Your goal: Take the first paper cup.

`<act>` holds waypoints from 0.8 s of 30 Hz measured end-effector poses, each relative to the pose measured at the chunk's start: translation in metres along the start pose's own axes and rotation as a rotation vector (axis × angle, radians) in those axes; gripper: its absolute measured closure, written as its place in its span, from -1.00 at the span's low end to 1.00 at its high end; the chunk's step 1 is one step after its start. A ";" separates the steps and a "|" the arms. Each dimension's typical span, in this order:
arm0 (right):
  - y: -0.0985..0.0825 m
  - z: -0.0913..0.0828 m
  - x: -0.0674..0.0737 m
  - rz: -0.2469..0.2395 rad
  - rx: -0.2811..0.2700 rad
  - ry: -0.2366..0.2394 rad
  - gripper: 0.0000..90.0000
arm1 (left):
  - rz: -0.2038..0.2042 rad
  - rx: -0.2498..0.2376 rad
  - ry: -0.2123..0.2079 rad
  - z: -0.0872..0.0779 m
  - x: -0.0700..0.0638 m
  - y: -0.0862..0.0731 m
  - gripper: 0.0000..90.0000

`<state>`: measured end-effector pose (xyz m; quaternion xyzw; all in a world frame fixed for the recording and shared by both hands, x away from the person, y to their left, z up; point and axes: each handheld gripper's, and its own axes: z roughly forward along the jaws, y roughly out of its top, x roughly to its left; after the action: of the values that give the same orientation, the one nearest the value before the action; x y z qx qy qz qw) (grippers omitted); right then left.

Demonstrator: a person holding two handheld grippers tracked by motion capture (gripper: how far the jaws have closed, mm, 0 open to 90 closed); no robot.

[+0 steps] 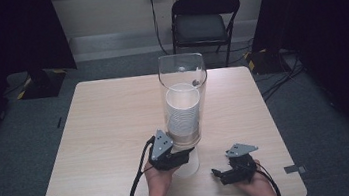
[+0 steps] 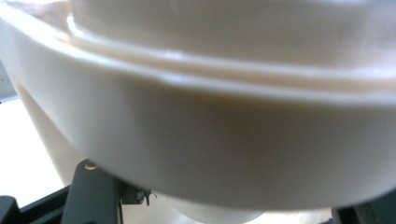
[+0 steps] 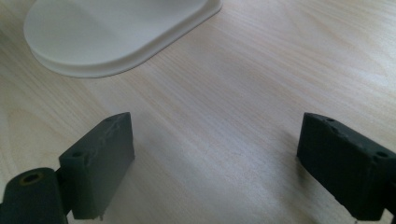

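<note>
We see the cup dispenser (image 1: 184,94), a clear tube holding a stack of white cups (image 1: 182,111), standing upright on its white base (image 3: 116,35) near the front middle of the bench (image 1: 106,131). The left gripper (image 1: 182,155) sits at the foot of the tube, its fingers closed on the bottom cup (image 2: 224,154), which fills its own view from close range. The right gripper (image 1: 222,172) rests well apart to the right near the front edge, its fingers (image 3: 100,163) spread wide over bare wood and holding nothing.
</note>
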<state>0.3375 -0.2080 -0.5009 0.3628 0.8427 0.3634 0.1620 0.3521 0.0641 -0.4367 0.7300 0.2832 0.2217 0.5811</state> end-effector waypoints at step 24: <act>0.000 0.000 0.000 -0.001 0.000 0.002 -0.77 | -0.003 0.108 0.106 -0.002 -0.004 0.000 -0.69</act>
<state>0.3377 -0.2080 -0.5009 0.3618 0.8430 0.3638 0.1613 0.3473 0.0627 -0.4363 0.7470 0.3263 0.2435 0.5255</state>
